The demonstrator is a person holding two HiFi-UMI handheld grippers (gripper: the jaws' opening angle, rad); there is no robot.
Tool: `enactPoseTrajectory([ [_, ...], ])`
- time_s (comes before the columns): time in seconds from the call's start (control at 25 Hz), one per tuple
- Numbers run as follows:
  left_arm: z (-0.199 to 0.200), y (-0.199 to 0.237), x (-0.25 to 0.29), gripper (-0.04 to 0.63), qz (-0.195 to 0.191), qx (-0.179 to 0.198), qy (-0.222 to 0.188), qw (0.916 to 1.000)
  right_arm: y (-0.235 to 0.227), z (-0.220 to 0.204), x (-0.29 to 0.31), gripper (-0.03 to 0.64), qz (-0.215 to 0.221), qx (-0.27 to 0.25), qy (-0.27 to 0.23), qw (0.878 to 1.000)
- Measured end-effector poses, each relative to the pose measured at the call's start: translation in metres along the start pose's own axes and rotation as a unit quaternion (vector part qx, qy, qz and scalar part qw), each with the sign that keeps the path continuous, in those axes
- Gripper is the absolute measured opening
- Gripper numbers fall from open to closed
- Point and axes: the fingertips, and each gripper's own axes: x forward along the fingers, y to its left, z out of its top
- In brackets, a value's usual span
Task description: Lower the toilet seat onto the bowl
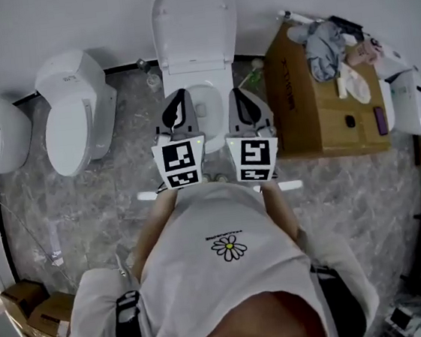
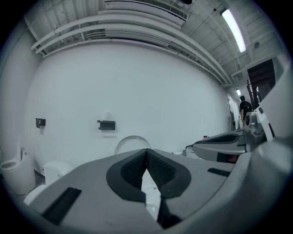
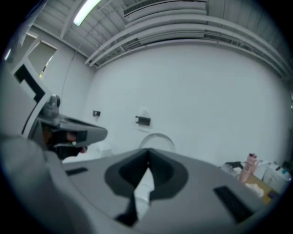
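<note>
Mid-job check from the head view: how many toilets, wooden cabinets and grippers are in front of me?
Toilets: 3 (middle toilet, left toilet, far-left toilet)
Wooden cabinet: 1
Grippers: 2 (left gripper, right gripper)
Total: 6

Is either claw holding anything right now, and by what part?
Nothing is held: the left claw and right claw are both shut and empty.

White toilet (image 1: 193, 30) at 12 o'clock, grey marbled floor (image 1: 72, 210), tan wooden cabinet (image 1: 302, 108) at 2 o'clock; a white shirt (image 1: 232, 290) bears a yellow-centred daisy (image 1: 229, 247).
</note>
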Motion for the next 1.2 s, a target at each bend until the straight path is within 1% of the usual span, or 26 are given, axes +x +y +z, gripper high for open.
enactPoseTrajectory([
  [0.12, 0.000, 0.002, -0.002, 0.020, 0.010, 0.019, -0.008, 0.9997, 0.008, -0.005, -0.003, 0.031, 0.008, -0.006, 0.002, 1.000],
  [0.24, -0.004, 0.004, -0.007, 0.020, 0.011, 0.005, -0.005, 0.9999, 0.017, -0.012, -0.010, 0.031, 0.019, 0.002, 0.011, 1.000],
  [0.32, -0.002, 0.003, -0.007, 0.020, 0.008, 0.006, -0.008, 0.9999, 0.020, -0.012, -0.010, 0.031, 0.022, 0.008, 0.013, 1.000],
  [0.4, 0.002, 0.002, -0.005, 0.020, 0.005, 0.011, -0.013, 0.9998, 0.023, -0.011, -0.008, 0.031, 0.022, 0.000, 0.009, 1.000],
  [0.6, 0.001, 0.003, -0.009, 0.020, 0.005, 0.010, -0.016, 0.9998, 0.038, -0.011, -0.011, 0.031, 0.034, -0.018, 0.003, 0.999],
  [0.72, 0.000, 0.000, -0.012, 0.020, 0.005, 0.005, -0.019, 0.9998, 0.039, -0.010, -0.015, 0.031, 0.036, -0.026, 0.003, 0.999],
  [1.0, -0.003, -0.008, -0.019, 0.020, 0.001, 0.001, -0.020, 0.9998, 0.036, -0.016, -0.025, 0.031, 0.032, -0.023, 0.007, 0.999],
  [1.2, -0.002, -0.014, -0.021, 0.020, 0.001, 0.005, -0.022, 0.9997, 0.033, -0.017, -0.029, 0.031, 0.031, -0.025, 0.006, 0.999],
])
